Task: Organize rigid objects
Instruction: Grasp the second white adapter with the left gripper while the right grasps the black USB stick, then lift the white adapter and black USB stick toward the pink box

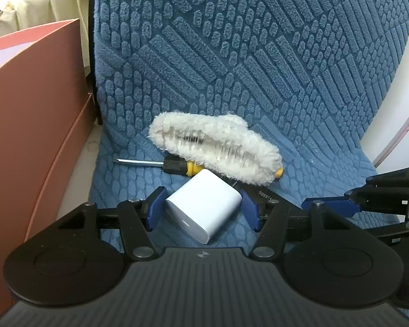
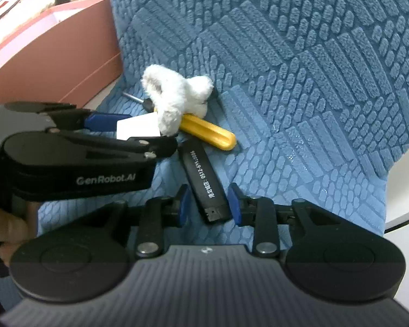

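A white charger cube (image 1: 204, 212) lies on the blue textured mat (image 1: 259, 68), and my left gripper (image 1: 203, 209) is shut on it, its blue pads against two opposite sides. Just behind it a fluffy white claw clip (image 1: 215, 150) rests across a screwdriver (image 1: 177, 164) with a black and yellow handle. In the right wrist view my right gripper (image 2: 208, 204) is open around the near end of a black USB stick (image 2: 204, 177). A gap shows beside its left pad. The left gripper (image 2: 150, 130) crosses that view from the left.
A pink box (image 1: 35, 122) stands along the mat's left edge, also seen as the pink box (image 2: 54, 54) in the right wrist view. A white surface (image 1: 395, 95) borders the mat on the right. A hand (image 2: 8, 218) holds the left gripper.
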{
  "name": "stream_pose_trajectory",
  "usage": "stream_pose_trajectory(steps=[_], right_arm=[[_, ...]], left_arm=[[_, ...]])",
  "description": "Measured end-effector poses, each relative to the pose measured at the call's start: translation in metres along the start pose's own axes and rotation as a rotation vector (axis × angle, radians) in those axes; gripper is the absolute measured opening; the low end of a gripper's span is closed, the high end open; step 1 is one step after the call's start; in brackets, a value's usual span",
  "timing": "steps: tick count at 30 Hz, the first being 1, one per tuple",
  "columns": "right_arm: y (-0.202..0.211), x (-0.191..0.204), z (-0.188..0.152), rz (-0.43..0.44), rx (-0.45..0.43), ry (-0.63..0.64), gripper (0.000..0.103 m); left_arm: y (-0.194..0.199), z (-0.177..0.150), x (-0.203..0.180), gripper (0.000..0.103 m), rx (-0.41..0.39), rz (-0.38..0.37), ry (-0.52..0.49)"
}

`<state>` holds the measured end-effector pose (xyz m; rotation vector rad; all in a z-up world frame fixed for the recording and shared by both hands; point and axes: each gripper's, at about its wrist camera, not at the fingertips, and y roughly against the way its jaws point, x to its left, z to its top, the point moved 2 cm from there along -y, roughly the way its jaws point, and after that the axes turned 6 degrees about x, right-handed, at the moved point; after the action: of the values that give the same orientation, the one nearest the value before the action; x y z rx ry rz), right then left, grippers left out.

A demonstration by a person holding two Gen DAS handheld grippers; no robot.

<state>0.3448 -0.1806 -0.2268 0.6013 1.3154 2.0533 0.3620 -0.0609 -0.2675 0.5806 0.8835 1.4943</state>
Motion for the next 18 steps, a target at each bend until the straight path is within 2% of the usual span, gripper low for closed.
stream_pose_trajectory(steps=[10, 18], right_arm=[[0.014, 0.008, 0.002, -0.035, -0.008, 0.027, 0.03], [0.026, 0.007, -0.018, -0.062, -0.017, -0.067, 0.029]], left_arm=[[0.032, -0.017, 0.002, 0.065, 0.044, -0.047, 0.035], [0.073, -0.034, 0.014, 0.065, 0.061, -0.084, 0.065]])
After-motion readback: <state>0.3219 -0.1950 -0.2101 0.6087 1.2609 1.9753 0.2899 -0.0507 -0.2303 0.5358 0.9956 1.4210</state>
